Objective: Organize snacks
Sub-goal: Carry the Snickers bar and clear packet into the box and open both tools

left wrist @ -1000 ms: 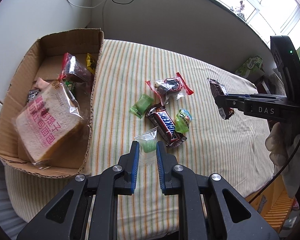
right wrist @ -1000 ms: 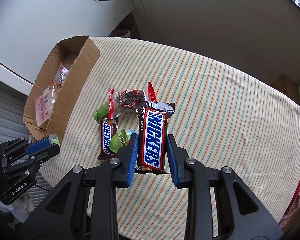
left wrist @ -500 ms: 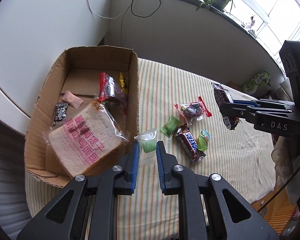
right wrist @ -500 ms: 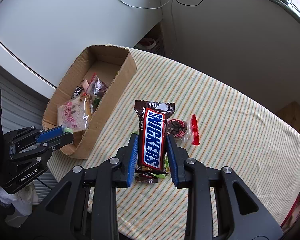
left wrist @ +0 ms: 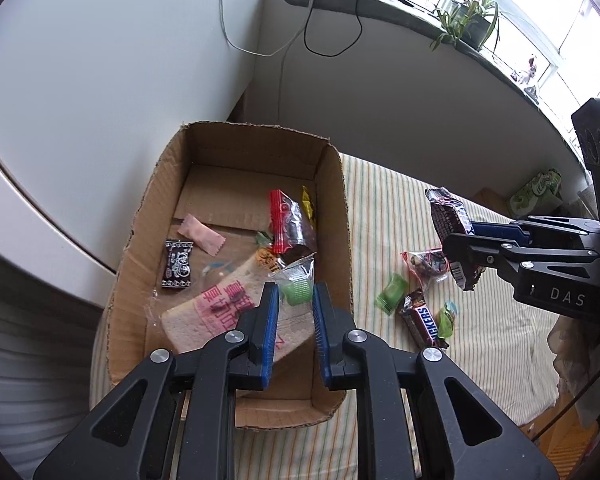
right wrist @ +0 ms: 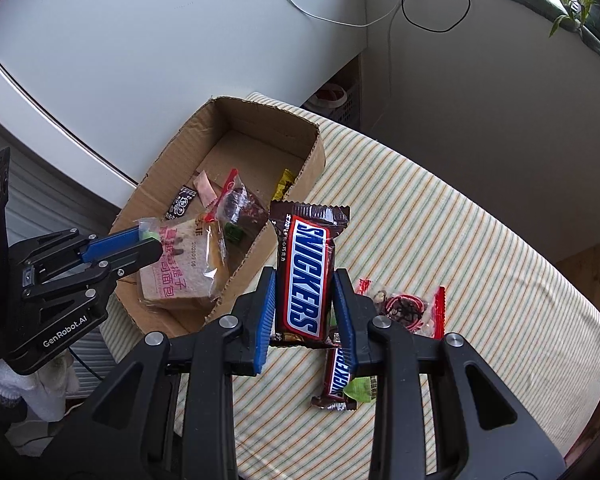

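Observation:
My left gripper (left wrist: 294, 294) is shut on a small green candy in a clear wrapper (left wrist: 296, 286) and holds it above the cardboard box (left wrist: 140, 216), over the wrapped bread slice (left wrist: 220, 312). My right gripper (right wrist: 304, 288) is shut on a large Snickers bar (right wrist: 305, 276) and holds it in the air over the striped table, just right of the box (right wrist: 318, 156). The left gripper also shows in the right wrist view (right wrist: 150, 240), and the right gripper in the left wrist view (left wrist: 458, 248).
On the striped tablecloth (left wrist: 380, 208) lie a small Snickers (left wrist: 422, 322), a green candy (left wrist: 392, 298), a light green packet (left wrist: 446, 318) and a red-edged clear packet (right wrist: 404, 310). The box holds several small snacks. A white wall and window ledge stand behind.
Both grippers have risen and moved left toward the box. The left gripper with the green candy has gone from beside the box to above it. The Snickers bar has moved closer to the box.

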The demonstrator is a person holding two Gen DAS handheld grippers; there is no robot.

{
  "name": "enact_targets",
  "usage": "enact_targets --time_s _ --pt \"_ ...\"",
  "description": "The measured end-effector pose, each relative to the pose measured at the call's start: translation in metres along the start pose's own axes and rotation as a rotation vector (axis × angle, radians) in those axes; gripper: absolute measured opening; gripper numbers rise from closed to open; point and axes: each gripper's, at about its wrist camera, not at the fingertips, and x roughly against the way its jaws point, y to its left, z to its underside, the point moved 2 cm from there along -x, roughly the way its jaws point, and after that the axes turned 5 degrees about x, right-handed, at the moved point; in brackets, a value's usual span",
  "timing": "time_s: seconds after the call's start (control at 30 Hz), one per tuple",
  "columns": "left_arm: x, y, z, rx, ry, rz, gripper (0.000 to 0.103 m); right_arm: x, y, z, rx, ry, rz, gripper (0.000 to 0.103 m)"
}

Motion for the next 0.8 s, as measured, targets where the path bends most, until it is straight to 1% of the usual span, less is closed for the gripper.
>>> enact_targets --time_s 0.27,0.47,0.8 --pt "-0.012 0.021 -0.018 0.038 -0.002 -0.018 0.016 -0.019 0.017 -0.028 0.037 0.017 -0.006 0.029" --pt "-0.023 0.029 -0.028 0.045 0.000 -0.024 0.016 -0.038 0.021 -0.046 0.037 0.031 -0.017 0.029" --pt "-0.038 0.049 -0.039 0.094 0.018 -0.037 0.016 -0.067 0.030 -0.065 0.050 0.058 -0.037 0.029"
